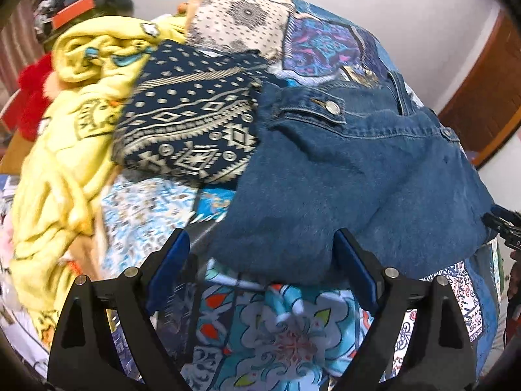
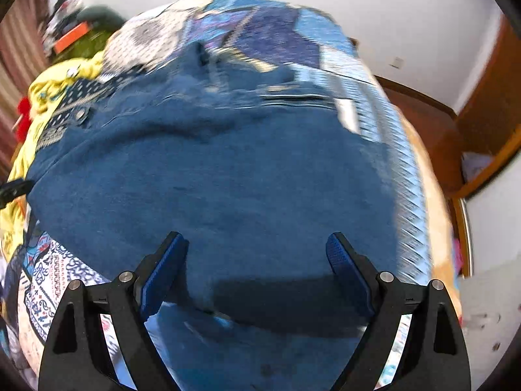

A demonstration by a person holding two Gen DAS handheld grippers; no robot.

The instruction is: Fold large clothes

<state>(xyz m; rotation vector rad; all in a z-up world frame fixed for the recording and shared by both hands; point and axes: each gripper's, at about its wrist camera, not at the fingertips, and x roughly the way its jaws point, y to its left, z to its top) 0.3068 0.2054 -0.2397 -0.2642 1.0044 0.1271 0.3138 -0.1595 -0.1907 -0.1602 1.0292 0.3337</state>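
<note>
A large blue denim garment (image 1: 358, 163) with a metal button (image 1: 332, 107) lies spread on a patchwork bedspread (image 1: 276, 325). My left gripper (image 1: 262, 238) stands open just above the garment's near left edge, with a hem fold between the blue pads but not pressed. The right wrist view is blurred; there the denim (image 2: 211, 179) fills the middle. My right gripper (image 2: 257, 239) hangs open over the denim's near edge, gripping nothing. The right gripper's tip (image 1: 503, 224) shows at the far right of the left wrist view.
A folded navy cloth with a cream pattern (image 1: 189, 123) lies left of the denim. A crumpled yellow garment (image 1: 65, 163) is heaped further left, with something red and fluffy (image 1: 32, 97) behind it. Wooden furniture (image 2: 488, 114) stands beyond the bed's right side.
</note>
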